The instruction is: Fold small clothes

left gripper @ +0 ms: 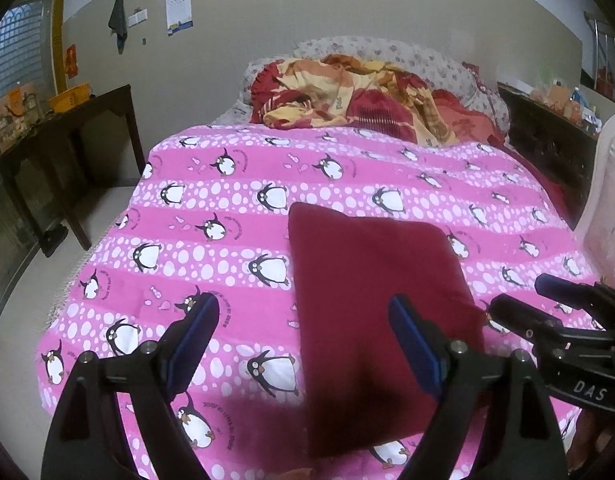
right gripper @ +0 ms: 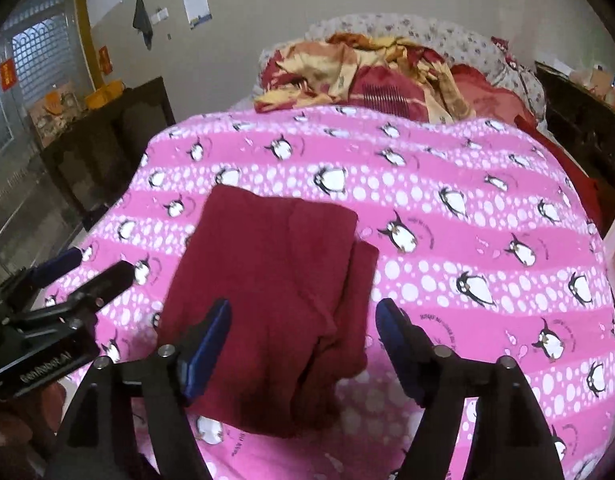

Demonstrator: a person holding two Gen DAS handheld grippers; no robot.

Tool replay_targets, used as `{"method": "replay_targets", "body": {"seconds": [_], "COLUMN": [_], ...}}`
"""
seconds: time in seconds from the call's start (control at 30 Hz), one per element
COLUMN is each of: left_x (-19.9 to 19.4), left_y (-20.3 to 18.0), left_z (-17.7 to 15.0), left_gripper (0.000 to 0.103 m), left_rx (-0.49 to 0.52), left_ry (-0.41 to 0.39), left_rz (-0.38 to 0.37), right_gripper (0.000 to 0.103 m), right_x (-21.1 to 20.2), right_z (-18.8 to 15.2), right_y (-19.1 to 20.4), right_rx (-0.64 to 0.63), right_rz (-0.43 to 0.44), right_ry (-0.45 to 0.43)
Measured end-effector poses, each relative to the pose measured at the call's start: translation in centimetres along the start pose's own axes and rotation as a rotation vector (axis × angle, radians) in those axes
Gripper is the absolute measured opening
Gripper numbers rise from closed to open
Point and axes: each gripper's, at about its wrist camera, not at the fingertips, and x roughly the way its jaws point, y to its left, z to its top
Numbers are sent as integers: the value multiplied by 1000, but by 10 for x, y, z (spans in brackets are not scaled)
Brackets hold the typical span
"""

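A dark red garment [left gripper: 371,312] lies folded into a rectangle on the pink penguin bedspread [left gripper: 211,208]; it also shows in the right wrist view [right gripper: 275,288] with layered folded edges on its right side. My left gripper [left gripper: 303,320] is open and empty, hovering above the garment's near left part. My right gripper [right gripper: 303,320] is open and empty, above the garment's near right edge. The right gripper also shows at the right of the left wrist view [left gripper: 519,296], and the left gripper at the left of the right wrist view [right gripper: 99,264].
A crumpled red and yellow blanket [left gripper: 359,92] and a floral pillow [left gripper: 387,48] lie at the bed's head. A dark wooden table [left gripper: 67,136] with an orange basket [left gripper: 69,96] stands left of the bed. A dark cabinet [left gripper: 547,136] stands right.
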Motion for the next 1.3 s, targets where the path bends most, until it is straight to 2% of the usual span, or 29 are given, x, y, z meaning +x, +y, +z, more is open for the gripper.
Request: {"method": "replay_targets", "body": {"seconds": [0.3, 1.3], "left_x": [-8, -3], "left_y": [6, 7], "left_z": [3, 1], "left_gripper": [86, 86], "left_rx": [-24, -24], "left_ry": [-17, -3], "left_rz": [9, 6], "right_gripper": [85, 87], "right_x": [-7, 10], "right_z": [2, -3], "right_y": [15, 13], "right_rx": [-17, -7], "right_rz": [-8, -5], "right_ry": [-24, 27]}}
